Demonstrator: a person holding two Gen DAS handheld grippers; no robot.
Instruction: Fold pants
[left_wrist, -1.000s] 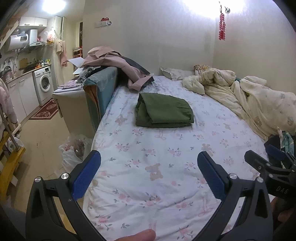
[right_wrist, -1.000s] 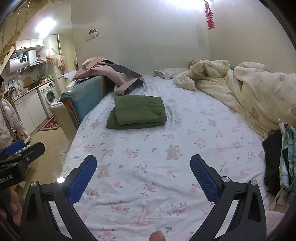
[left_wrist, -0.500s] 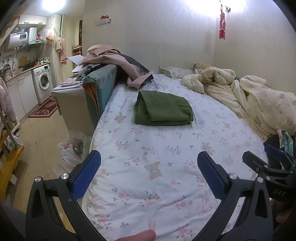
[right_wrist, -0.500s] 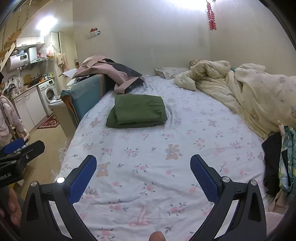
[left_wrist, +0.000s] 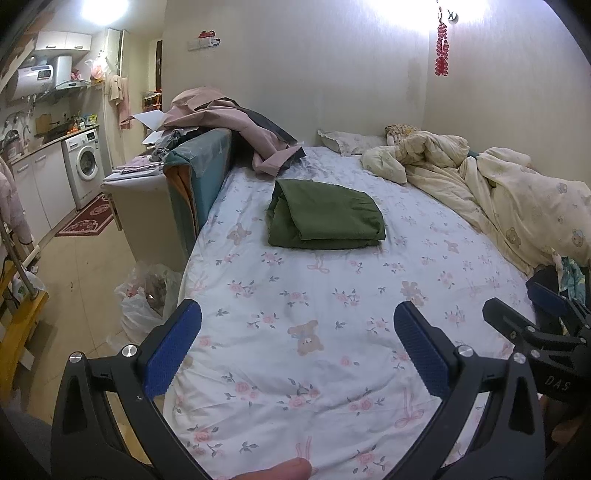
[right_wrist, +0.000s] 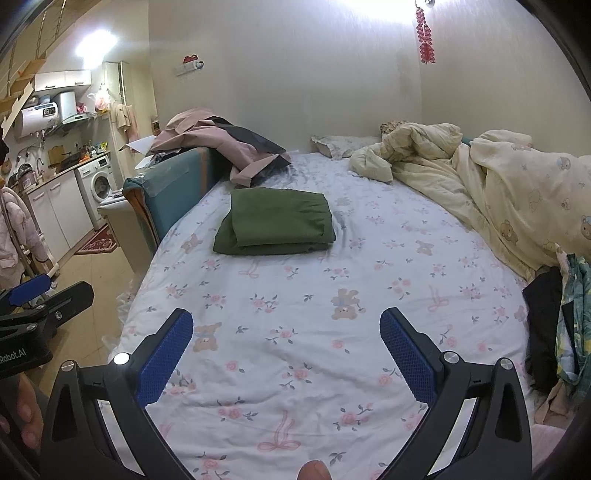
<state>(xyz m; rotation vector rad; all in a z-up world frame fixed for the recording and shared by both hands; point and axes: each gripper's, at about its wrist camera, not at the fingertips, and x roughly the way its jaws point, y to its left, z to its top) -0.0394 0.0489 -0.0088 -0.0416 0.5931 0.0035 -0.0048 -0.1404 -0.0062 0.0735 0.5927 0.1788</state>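
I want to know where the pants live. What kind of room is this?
Probably a small one-room flat: a bed with a folded pair of green pants, a rumpled quilt, and a washing machine in a kitchen corner.

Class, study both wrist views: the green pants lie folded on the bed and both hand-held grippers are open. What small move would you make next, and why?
Probably none on the pants: draw both back. The green pants already lie in a compact folded stack on the bed sheet. The left hand-held gripper and the right hand-held gripper are open, empty and well short of them.
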